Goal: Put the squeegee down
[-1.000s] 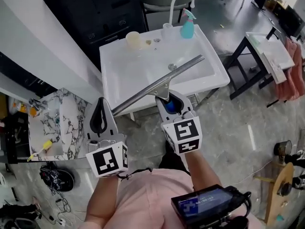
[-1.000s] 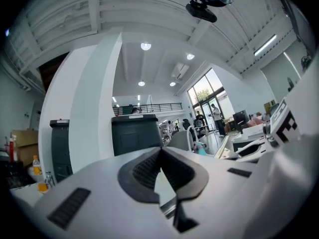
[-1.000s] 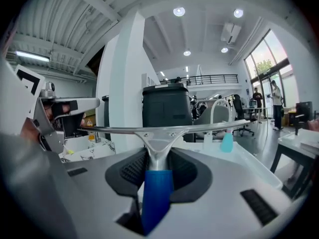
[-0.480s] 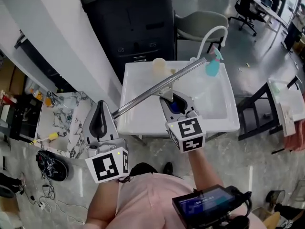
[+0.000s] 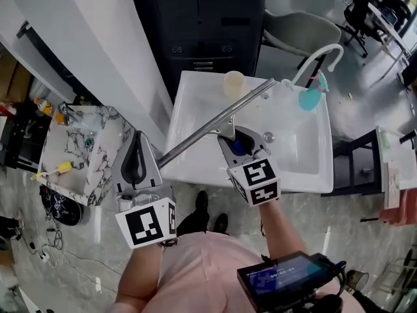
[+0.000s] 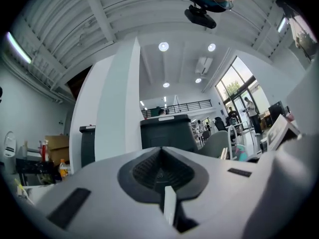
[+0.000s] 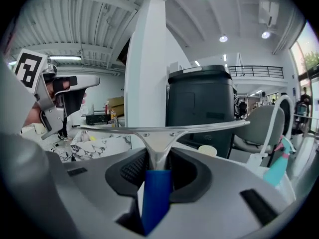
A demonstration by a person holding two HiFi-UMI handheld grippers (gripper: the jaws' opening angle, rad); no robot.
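The squeegee (image 5: 215,124) has a long metal blade and a blue handle (image 5: 236,146). My right gripper (image 5: 233,139) is shut on that handle and holds it in the air over the front left part of the white sink (image 5: 195,96). In the right gripper view the blade (image 7: 164,128) lies level across the jaws, with the blue handle (image 7: 155,193) pinched between the pads. My left gripper (image 5: 135,163) is shut with nothing in it, left of the sink's front corner. In the left gripper view its dark pads (image 6: 160,169) meet.
On the sink's back rim stand a cream cup (image 5: 234,82), a white faucet (image 5: 320,56) and a teal spray bottle (image 5: 311,96). A black cabinet (image 5: 202,25) stands behind, a white column (image 5: 98,51) to the left, a marbled basin (image 5: 81,152) beyond it, and a chair (image 5: 306,34) at the back right.
The view has swung so the sink now lies beneath the squeegee instead of ahead of it. Both grippers moved along together; the right one kept its grip and the left stayed shut.
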